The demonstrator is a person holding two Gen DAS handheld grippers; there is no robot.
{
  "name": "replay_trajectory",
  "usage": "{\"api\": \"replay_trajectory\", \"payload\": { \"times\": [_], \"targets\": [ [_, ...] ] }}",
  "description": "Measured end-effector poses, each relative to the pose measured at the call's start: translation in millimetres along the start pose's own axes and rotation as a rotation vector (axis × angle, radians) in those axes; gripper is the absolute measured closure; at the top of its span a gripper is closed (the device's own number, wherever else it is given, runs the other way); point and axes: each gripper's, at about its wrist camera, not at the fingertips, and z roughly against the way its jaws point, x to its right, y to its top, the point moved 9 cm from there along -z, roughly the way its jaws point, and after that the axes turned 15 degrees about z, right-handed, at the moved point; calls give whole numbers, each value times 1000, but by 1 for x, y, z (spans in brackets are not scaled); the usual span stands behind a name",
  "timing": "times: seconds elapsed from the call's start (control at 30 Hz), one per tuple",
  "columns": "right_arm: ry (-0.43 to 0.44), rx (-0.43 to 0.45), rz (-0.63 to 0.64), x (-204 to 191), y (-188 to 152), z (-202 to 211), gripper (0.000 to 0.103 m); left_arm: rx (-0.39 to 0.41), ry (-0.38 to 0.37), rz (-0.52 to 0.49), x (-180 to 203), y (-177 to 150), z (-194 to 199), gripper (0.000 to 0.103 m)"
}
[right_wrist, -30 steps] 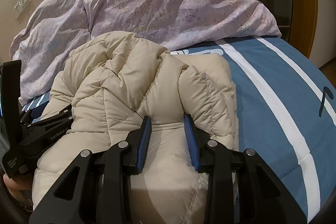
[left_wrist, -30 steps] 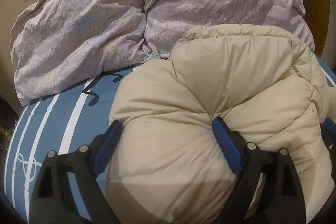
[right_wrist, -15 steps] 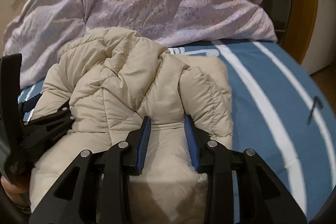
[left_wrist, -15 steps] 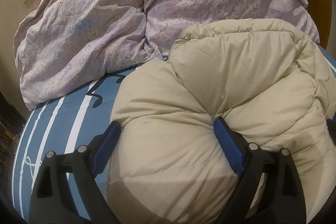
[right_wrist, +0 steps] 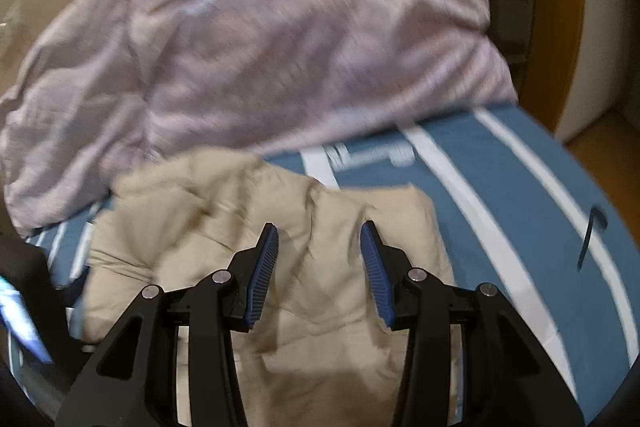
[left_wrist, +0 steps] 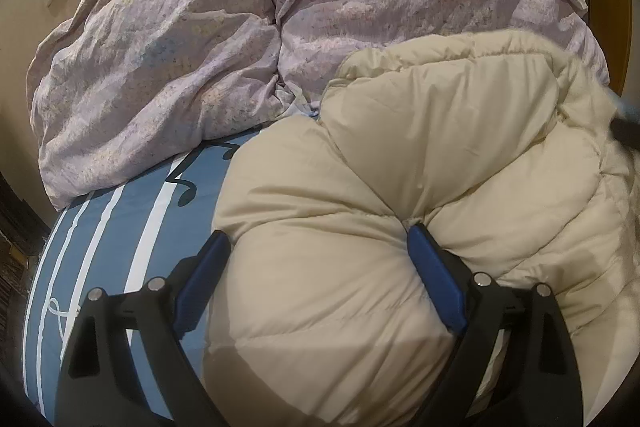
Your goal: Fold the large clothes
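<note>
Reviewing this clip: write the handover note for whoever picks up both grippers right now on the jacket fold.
Left gripper: jaws wide, pads pressed into a thick bunch of the beige puffer jacket; it holds that bunch.
Right gripper: jaws opening, nothing between the pads; it hangs above the jacket. That view is blurred.
Jacket: bundled on the blue striped bed cover, in front of the crumpled lilac duvet.
Done: the jacket looks gathered into a bulky fold.
Left: probably release the left grip, then tidy and flatten the bundle. How neat the fold is cannot be told from here.
</note>
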Motion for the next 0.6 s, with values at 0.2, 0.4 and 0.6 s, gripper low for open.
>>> {"api": "replay_trajectory", "payload": {
  "times": [0.2, 0.4, 0.6],
  "targets": [
    [-77, 0, 79, -8, -13, -11, 54, 3, -13, 18, 0, 1, 2, 12],
    [-59, 2, 57, -4, -18, -16, 52, 4, -14, 23, 1, 1, 2, 12],
    [-59, -19, 58, -5, -19, -18, 52, 0, -8, 18, 1, 0, 0, 12]
  ]
}}
